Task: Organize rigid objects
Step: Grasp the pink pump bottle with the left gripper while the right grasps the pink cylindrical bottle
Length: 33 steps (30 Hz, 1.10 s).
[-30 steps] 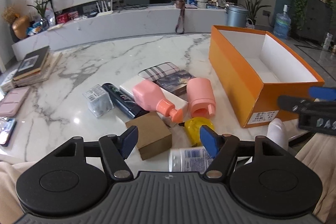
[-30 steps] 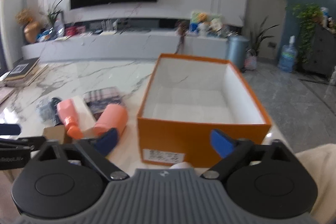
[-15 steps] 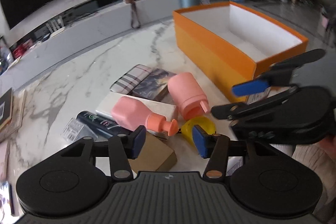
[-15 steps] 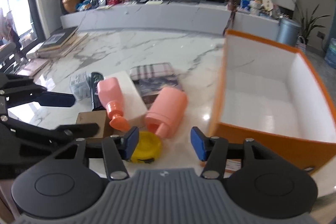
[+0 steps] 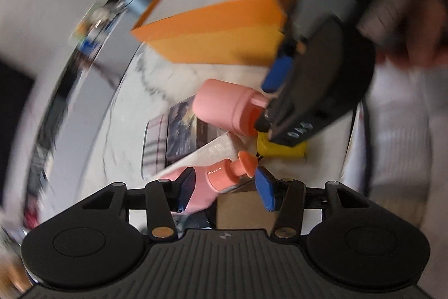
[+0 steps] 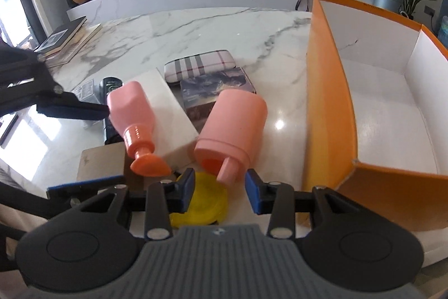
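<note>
Two pink bottles lie on the marble table. The slim one with an orange pump cap (image 6: 131, 114) (image 5: 221, 175) rests on a white box (image 6: 168, 102); my open left gripper (image 5: 225, 189) has a finger on each side of its neck. The stout pink bottle (image 6: 232, 125) (image 5: 226, 108) lies with its spout toward my open right gripper (image 6: 219, 189), just ahead of the fingertips. A yellow round object (image 6: 204, 203) lies under the right gripper. The open orange box (image 6: 327, 91) stands at the right, white inside.
A plaid case (image 6: 198, 66), a dark picture box (image 6: 215, 91), a black tube (image 6: 110, 86), a clear packet (image 6: 84, 88) and a brown cardboard box (image 6: 98, 164) lie among the bottles. Books (image 6: 64, 35) sit at the far left table edge.
Both grippers have moved forward and down to the bottles. The left one has rolled and now straddles the slim bottle's neck; the right one has closed in on the stout bottle's spout.
</note>
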Each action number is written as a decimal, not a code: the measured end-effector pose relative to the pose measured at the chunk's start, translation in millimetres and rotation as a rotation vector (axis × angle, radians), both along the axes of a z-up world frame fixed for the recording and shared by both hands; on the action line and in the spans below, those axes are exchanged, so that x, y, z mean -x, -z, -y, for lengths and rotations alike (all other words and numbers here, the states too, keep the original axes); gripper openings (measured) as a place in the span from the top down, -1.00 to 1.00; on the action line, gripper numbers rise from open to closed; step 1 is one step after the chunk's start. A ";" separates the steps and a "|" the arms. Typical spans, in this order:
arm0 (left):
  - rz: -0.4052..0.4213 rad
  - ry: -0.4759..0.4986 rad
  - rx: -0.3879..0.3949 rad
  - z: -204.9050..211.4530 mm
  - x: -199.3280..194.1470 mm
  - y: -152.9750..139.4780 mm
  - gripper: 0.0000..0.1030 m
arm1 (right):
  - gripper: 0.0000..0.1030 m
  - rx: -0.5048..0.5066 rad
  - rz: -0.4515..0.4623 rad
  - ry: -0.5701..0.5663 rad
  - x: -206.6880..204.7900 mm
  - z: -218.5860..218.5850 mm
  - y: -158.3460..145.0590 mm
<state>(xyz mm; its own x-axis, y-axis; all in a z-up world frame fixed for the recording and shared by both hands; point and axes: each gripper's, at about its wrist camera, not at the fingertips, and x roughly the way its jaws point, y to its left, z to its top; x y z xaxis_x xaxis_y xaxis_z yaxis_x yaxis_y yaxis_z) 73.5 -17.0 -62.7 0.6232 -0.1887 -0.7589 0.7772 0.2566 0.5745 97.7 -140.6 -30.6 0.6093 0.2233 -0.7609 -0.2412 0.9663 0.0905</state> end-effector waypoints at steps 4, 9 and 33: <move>0.062 0.108 -0.143 11.8 -2.7 22.5 -0.15 | 0.27 -0.008 -0.009 -0.001 -2.3 2.4 1.2; 0.111 0.189 -0.260 19.8 -10.0 43.5 -0.15 | 0.27 -0.014 -0.013 -0.006 -4.9 2.1 4.0; 0.054 -0.062 -0.055 33.3 -63.2 0.8 0.45 | 0.75 -0.064 0.106 0.013 4.3 12.2 -10.1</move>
<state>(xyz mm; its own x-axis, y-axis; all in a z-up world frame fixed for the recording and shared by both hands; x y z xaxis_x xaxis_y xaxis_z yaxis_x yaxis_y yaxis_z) 136.7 -50.3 -63.6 0.6726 -0.1078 -0.7321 0.7285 0.2700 0.6296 93.4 -152.8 -20.5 0.6889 0.2609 -0.6762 -0.2405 0.9624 0.1263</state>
